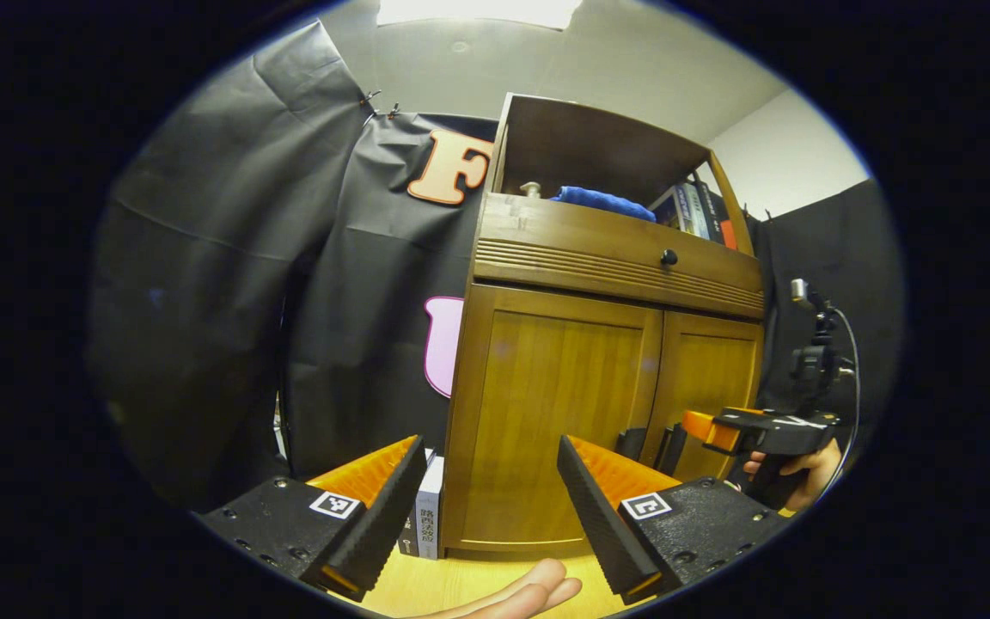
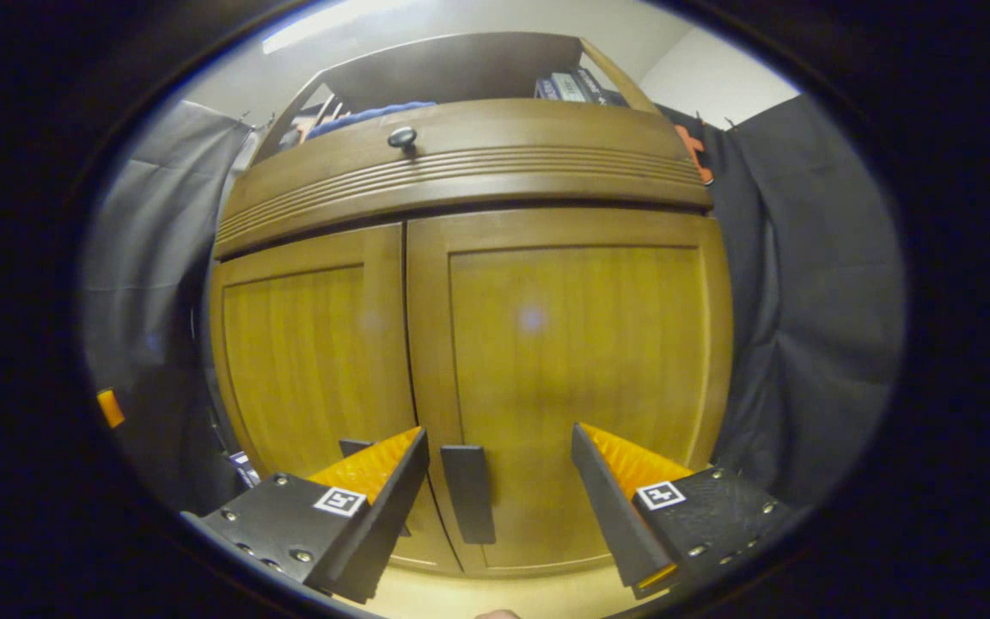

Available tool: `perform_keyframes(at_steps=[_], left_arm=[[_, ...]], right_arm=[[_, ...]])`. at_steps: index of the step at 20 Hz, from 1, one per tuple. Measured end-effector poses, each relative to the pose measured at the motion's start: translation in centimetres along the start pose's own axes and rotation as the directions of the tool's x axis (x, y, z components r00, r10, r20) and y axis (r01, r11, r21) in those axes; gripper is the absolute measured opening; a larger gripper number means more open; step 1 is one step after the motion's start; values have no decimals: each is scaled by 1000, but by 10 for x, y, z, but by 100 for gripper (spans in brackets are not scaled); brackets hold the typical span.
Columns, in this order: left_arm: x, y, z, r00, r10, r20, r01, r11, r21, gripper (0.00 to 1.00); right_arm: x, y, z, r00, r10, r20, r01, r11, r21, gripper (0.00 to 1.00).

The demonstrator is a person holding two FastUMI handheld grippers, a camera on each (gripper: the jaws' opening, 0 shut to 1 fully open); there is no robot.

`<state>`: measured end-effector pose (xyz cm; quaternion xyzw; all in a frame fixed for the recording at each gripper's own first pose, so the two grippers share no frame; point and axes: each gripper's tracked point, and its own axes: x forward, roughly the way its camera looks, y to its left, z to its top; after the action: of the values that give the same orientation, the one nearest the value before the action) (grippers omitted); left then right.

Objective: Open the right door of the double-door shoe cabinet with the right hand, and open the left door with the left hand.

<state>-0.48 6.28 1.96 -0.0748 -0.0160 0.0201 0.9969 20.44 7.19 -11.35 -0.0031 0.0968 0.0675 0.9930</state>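
Observation:
The wooden shoe cabinet has both doors shut. In the right gripper view the right door [image 2: 581,361] and the left door [image 2: 314,361] meet at the middle seam. The right door's dark handle [image 2: 467,492] stands between my right gripper's [image 2: 498,437] open fingers, apart from both. The left door's handle [image 2: 354,446] is partly hidden behind one finger. In the left gripper view my left gripper [image 1: 491,443] is open and empty, a short way in front of the left door [image 1: 559,413]. The right gripper [image 1: 694,425] hovers by the handles [image 1: 651,445], held by a hand [image 1: 804,473].
A drawer with a round knob [image 1: 669,256] sits above the doors. The open shelf on top holds a blue cloth [image 1: 602,202] and books [image 1: 693,211]. More books [image 1: 424,516] lean against the cabinet's left side. Fingers [image 1: 529,593] show over the wooden floor.

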Motion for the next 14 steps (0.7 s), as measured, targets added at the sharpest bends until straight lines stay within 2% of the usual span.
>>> perform_keyframes(at_steps=[2, 5, 6, 7, 8, 9, 10, 14], left_arm=[[0, -1, -2, 1000, -12, -7, 12, 1000, 3, 91], [3, -5, -7, 999, -25, -24, 25, 1000, 12, 91], [5, -4, -9, 999, -24, -30, 25, 1000, 13, 91], [6, -4, -11, 999, -23, -36, 23, 1000, 15, 95], [8, -4, -12, 999, -20, -39, 21, 1000, 16, 95], [9, -3, -13, 999, -18, -41, 19, 1000, 18, 91], [11, -3, -13, 999, -16, -44, 17, 1000, 21, 95], [13, -2, -16, 999, -10, -48, 11, 1000, 27, 95]], right_arm=[[11, 6, -13, 1000, -7, -25, 6, 1000, -27, 100], [27, 20, -29, 999, 33, -43, -36, 998, -56, 94], [31, 15, -34, 998, 1, -58, -5, 998, -69, 73], [29, 22, -44, 997, 11, -80, -15, 998, -55, 51], [32, 19, -38, 998, 16, -57, -18, 999, -44, 30], [36, 19, -43, 997, 19, -77, -22, 999, -47, 30], [32, 19, -40, 997, 24, -75, -28, 998, -54, 31], [28, 19, -43, 994, 39, -102, -44, 998, -41, 31]])
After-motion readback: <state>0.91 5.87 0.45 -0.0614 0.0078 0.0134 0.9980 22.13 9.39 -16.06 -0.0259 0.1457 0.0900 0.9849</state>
